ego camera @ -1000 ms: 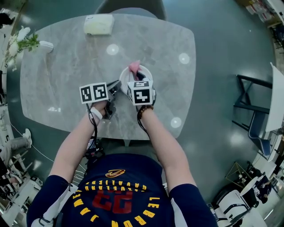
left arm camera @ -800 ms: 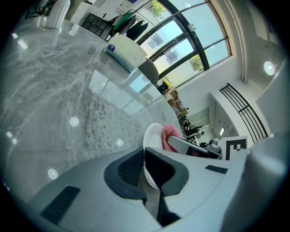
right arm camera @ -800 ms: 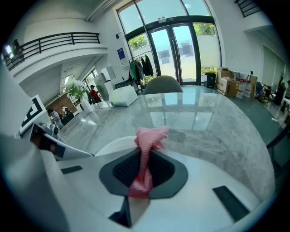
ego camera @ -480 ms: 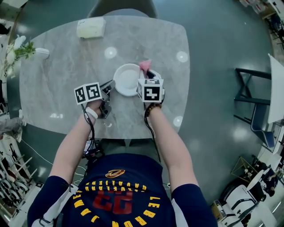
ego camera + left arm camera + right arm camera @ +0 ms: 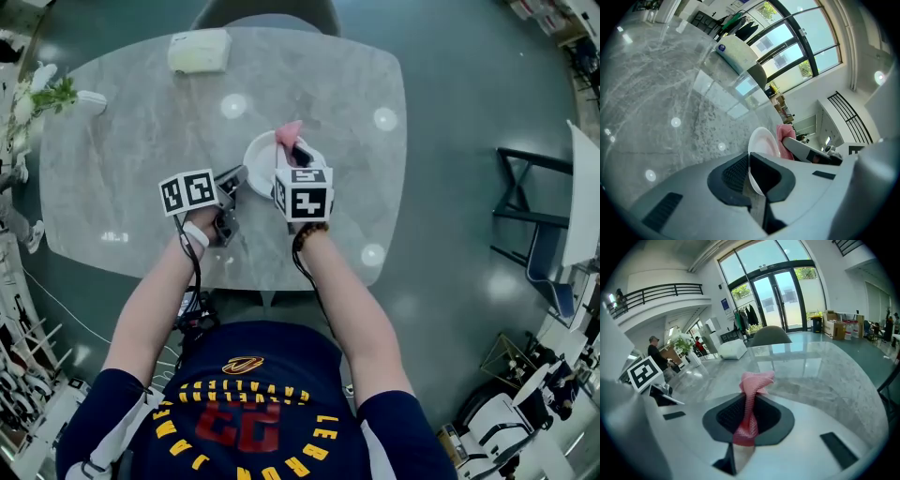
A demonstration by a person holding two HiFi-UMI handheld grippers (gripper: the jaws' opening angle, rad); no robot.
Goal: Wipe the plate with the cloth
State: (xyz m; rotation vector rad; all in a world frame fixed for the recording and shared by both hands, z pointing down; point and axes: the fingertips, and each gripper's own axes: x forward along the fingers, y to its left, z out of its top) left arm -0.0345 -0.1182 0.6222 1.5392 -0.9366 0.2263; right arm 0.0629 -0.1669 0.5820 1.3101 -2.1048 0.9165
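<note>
A small white plate (image 5: 263,161) lies near the middle of the grey marble table (image 5: 141,150). My left gripper (image 5: 232,178) is shut on the plate's near-left rim; in the left gripper view the plate (image 5: 763,149) stands edge-on between the jaws. My right gripper (image 5: 298,157) is shut on a pink cloth (image 5: 287,137) and hovers over the plate's right half, the cloth bunched up above the plate's far side. In the right gripper view the cloth (image 5: 751,399) sticks up twisted from between the jaws. In the left gripper view the cloth (image 5: 784,142) shows just behind the plate.
A pale tissue box (image 5: 199,51) sits at the table's far edge, a white vase with greenery (image 5: 56,97) at the far left. A chair back (image 5: 265,13) stands beyond the table. To the right is dark floor with a black frame (image 5: 525,202).
The right gripper with the pink cloth swung right off the plate half a second ago, then came back left over the plate. The left gripper stays on the rim.
</note>
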